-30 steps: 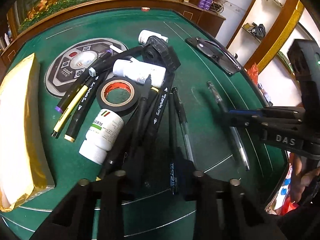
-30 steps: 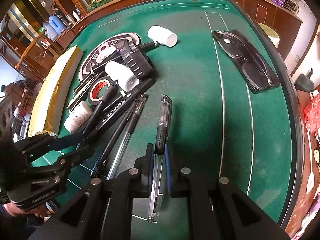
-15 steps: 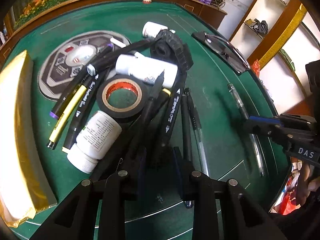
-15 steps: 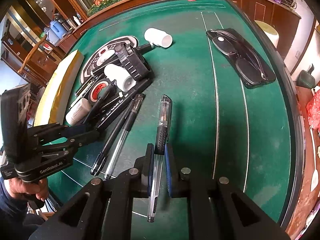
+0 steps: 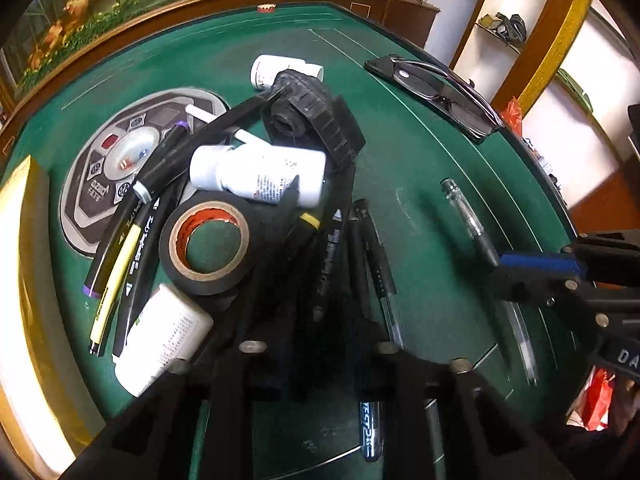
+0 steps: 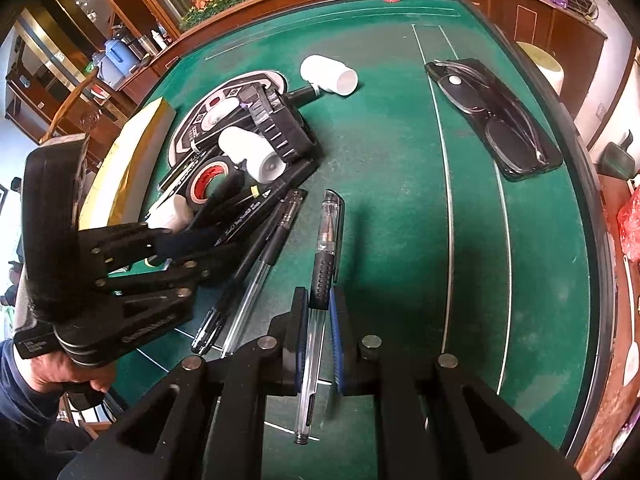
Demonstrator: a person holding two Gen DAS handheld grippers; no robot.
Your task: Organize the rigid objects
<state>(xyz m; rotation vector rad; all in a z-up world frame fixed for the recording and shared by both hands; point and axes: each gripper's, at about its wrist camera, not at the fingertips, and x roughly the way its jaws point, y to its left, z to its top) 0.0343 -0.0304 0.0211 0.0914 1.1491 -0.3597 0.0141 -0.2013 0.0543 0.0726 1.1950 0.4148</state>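
A pile of black markers (image 5: 332, 248), a black tape roll (image 5: 208, 244) and white bottles (image 5: 260, 176) lies on the green felt table (image 5: 420, 168). My left gripper (image 5: 316, 320) is down in the near end of that pile, its jaws drawn in around a black marker; the spot is dark. From the right wrist view the left gripper (image 6: 188, 240) pinches the markers' near ends. My right gripper (image 6: 320, 308) is shut on a clear gel pen (image 6: 326, 240) with a black grip, apart from the pile.
Two slim pens (image 5: 376, 264) lie beside the markers. A black ribbed part (image 5: 316, 116) tops the pile, another white bottle (image 5: 276, 70) behind it. Glasses on a black case (image 5: 436, 92) sit far right. A gold box (image 5: 16, 280) lines the left edge.
My left gripper has come forward and down into the marker pile, and its jaws have narrowed around a marker. The right gripper and its pen have stayed put.
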